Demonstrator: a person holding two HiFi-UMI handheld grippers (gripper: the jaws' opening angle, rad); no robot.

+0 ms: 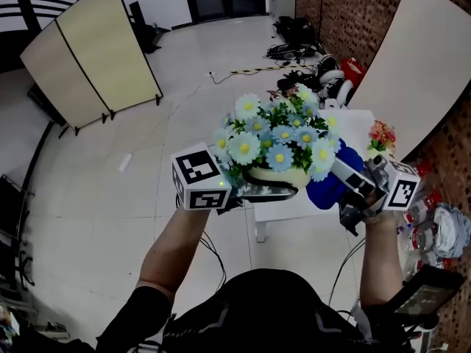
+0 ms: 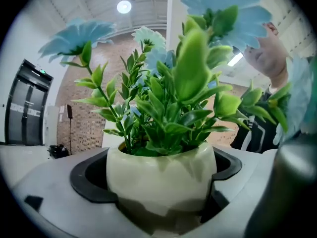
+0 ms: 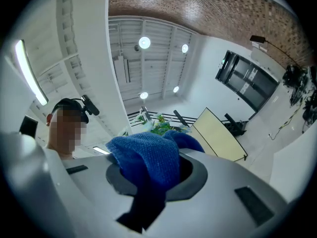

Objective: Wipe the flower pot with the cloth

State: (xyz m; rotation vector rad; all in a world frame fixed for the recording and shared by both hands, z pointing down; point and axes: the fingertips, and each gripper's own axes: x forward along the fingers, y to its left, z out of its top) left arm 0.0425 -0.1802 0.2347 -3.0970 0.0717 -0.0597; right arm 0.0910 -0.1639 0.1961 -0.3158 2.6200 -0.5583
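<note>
Cloth (image 1: 322, 191) in right gripper (image 1: 340, 185) beside flower pot (image 1: 280, 176) edge, left gripper (image 1: 263, 192) clamping.

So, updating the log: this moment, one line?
left gripper shut on flower pot | right gripper shut on blue cloth | cloth beside pot

above pot (image 1: 278, 176): flowers (image 1: 274, 134) block | pot's right: cloth (image 1: 325, 190) | left: open floor (image 1: 110, 219)

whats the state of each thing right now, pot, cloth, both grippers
left gripper: shut on the flower pot
right gripper: shut on the cloth
flower pot: clamped at its sides, flowers standing in it
cloth: bunched up, beside the flower pot
</note>
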